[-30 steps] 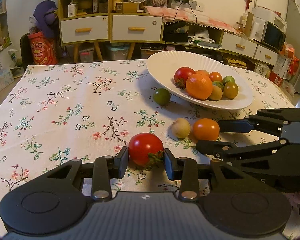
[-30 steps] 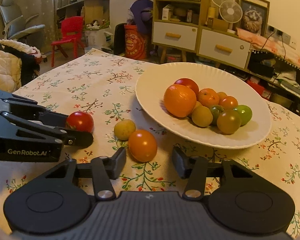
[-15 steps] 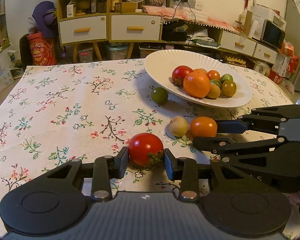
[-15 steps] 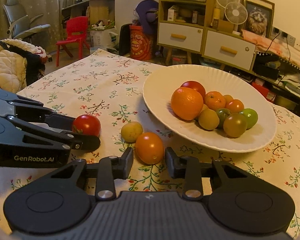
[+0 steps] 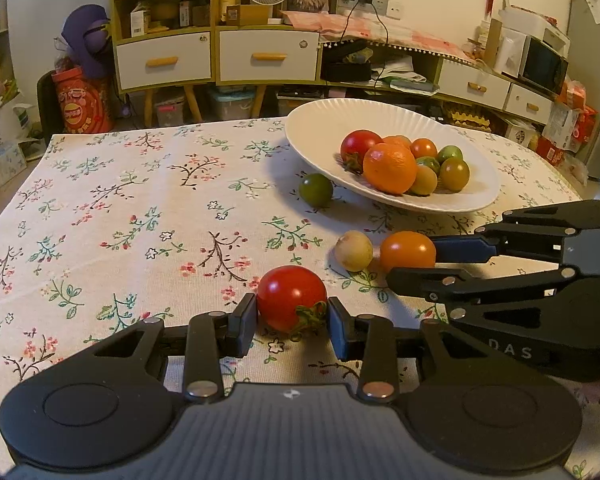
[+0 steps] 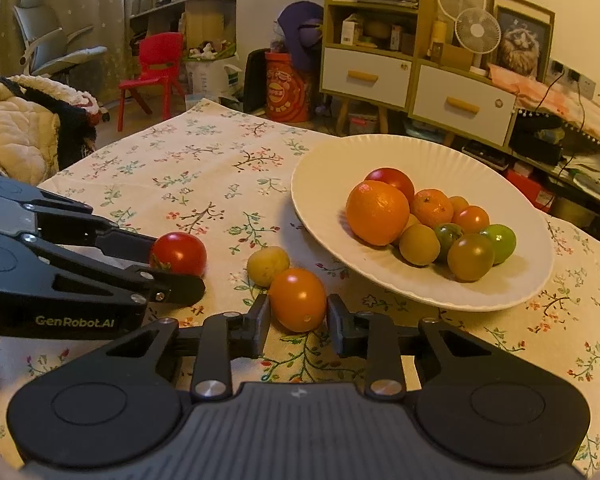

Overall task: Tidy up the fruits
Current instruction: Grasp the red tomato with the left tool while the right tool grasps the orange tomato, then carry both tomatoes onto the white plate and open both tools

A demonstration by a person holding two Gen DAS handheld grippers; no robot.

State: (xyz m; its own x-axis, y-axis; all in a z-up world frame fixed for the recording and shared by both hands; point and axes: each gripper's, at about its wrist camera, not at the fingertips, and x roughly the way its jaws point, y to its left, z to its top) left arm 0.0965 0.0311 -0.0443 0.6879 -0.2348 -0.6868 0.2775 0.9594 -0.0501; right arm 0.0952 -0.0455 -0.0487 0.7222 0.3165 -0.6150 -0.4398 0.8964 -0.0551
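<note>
My left gripper (image 5: 292, 322) is shut on a red tomato (image 5: 291, 298) on the floral tablecloth; the same tomato shows in the right wrist view (image 6: 179, 253). My right gripper (image 6: 296, 320) is shut on an orange tomato (image 6: 298, 299), also seen in the left wrist view (image 5: 407, 251). A small yellow fruit (image 6: 268, 266) lies beside it. A green tomato (image 5: 316, 189) lies by the white plate (image 5: 312, 130), which holds an orange (image 5: 389, 168) and several tomatoes.
The plate (image 6: 324, 160) sits at the table's far right part. The two grippers sit close side by side near the front edge. Cabinets, a red chair (image 6: 156, 68) and clutter stand beyond the table.
My right gripper has closed in from open and now clamps the orange tomato. My left gripper stays shut on the red tomato.
</note>
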